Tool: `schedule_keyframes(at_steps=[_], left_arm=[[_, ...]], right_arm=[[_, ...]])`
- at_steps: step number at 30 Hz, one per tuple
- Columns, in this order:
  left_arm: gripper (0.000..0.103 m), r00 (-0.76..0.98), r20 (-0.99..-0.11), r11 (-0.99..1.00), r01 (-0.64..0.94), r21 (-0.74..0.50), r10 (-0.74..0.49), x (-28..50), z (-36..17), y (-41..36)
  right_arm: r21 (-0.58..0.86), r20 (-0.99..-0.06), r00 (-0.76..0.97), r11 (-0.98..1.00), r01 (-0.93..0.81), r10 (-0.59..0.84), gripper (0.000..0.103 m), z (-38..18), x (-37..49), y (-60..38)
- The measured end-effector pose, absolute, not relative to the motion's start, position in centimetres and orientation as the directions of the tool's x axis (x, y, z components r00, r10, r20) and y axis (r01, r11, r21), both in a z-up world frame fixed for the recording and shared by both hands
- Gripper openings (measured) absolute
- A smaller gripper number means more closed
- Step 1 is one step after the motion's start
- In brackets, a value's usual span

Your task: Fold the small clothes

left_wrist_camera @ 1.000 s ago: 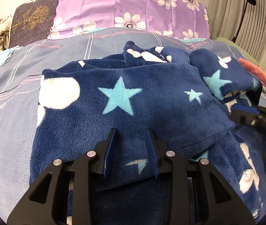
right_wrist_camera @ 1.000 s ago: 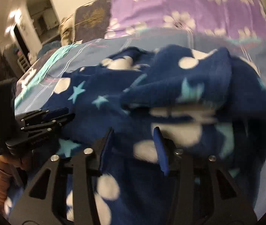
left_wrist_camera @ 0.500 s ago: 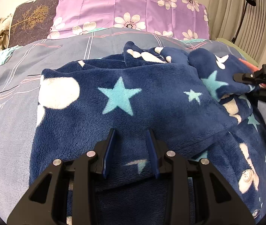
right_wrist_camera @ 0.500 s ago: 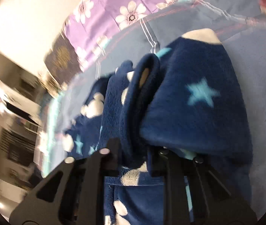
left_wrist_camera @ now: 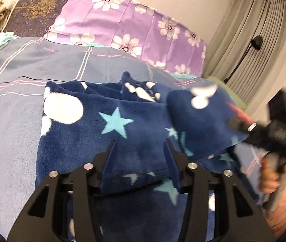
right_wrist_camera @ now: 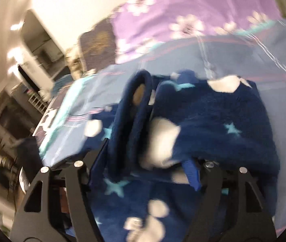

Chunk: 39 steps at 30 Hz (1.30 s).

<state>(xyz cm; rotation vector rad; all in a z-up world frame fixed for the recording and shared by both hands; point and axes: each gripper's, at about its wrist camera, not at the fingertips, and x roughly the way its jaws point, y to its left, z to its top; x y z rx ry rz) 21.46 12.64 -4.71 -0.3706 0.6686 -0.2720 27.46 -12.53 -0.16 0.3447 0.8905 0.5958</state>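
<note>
A navy fleece garment (left_wrist_camera: 106, 125) with light-blue stars and white shapes lies on the bed. My left gripper (left_wrist_camera: 139, 149) is open just above its near folded edge, holding nothing. My right gripper shows at the right of the left wrist view (left_wrist_camera: 241, 127), at the edge of a lifted sleeve flap (left_wrist_camera: 199, 117). In the right wrist view the right gripper (right_wrist_camera: 145, 151) has its jaws spread wide, with thick folds of the garment (right_wrist_camera: 213, 125) bunched between the fingers. That view is blurred.
The bed has a grey-blue plaid cover (left_wrist_camera: 17, 76). A purple flowered pillow (left_wrist_camera: 122, 26) and a dark pillow (left_wrist_camera: 34, 8) lie at the head. Beige curtains (left_wrist_camera: 264, 40) and a black lamp stand are at the right. A pink cloth (left_wrist_camera: 238, 111) peeks behind the sleeve.
The left gripper opened wider and tilted up. The right gripper swung to the right with the sleeve flap and spread its jaws from a tight grip.
</note>
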Motion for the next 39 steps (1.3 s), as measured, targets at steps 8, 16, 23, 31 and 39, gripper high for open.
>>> schedule_keyframes(at_steps=[8,16,23,31,39], left_arm=[[0.075,0.735,-0.502,0.888,0.341,-0.308,-0.456,19.7,-1.1,6.0],[0.078,0.761,-0.596,0.875,0.444,0.192,-0.256,19.7,-2.3,-4.8],[0.018,0.825,-0.558,0.926,0.275,0.258,-0.089,22.8,0.0,-4.3],[0.017,0.83,-0.558,0.988,-0.09,-0.125,0.006,22.0,2.4,11.9],[0.046,0.743,-0.643,0.886,-0.158,-0.436,-0.184,22.2,-3.9,16.7]], right_arm=[[0.644,-0.566,0.467,0.718,-0.264,0.679,0.07,-5.0,25.6,-16.6],[0.747,-0.455,0.564,0.64,-0.179,0.689,0.071,-5.1,25.8,-21.2],[0.682,-0.517,0.604,0.719,-0.138,0.607,0.06,-5.7,26.3,-21.5],[0.449,-0.672,0.634,0.891,-0.06,0.382,0.042,-6.0,26.5,-19.9],[0.364,-0.693,0.636,0.926,-0.099,0.34,0.055,-6.0,26.2,-18.7]])
